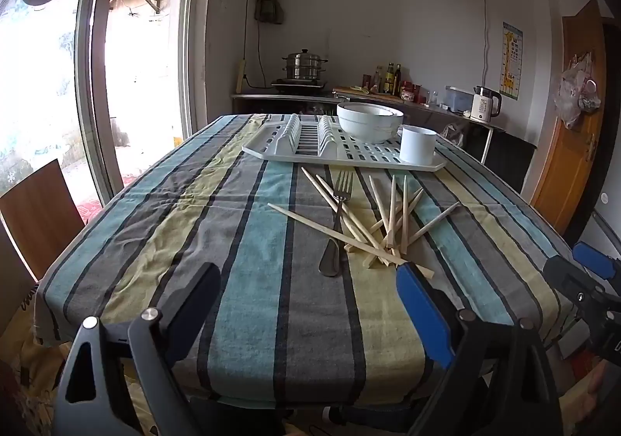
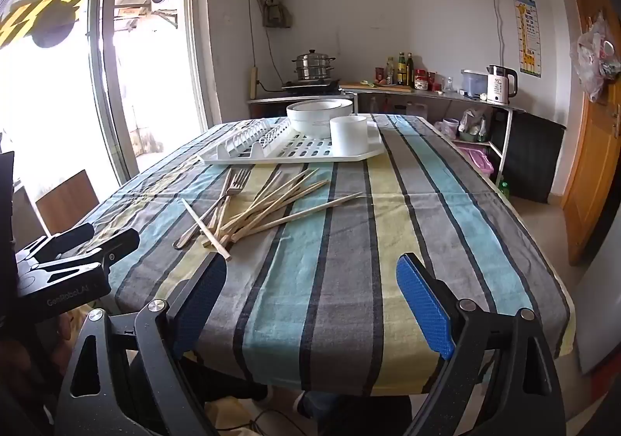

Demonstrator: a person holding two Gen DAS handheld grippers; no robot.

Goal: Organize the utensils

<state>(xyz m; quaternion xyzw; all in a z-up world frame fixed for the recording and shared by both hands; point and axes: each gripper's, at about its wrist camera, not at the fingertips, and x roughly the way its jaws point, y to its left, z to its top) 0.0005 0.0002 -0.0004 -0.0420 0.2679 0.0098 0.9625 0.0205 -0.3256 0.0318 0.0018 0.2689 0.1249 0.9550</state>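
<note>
Both jaws released: left gripper (image 1: 306,292), right gripper (image 2: 312,288) | fork (image 1: 337,226), chopsticks (image 1: 388,226) mid-table | rack (image 1: 349,156) at far edge

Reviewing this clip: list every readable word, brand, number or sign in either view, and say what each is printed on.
"GenRobot_AI", last characters unsure: on the black body of the left tool, seen in the right wrist view.
Giraffe wall chart: print too small to read.
Yellow-and-black sign on the window: characters not legible.
Sauce bottles and kettle: labels too blurred.
</note>
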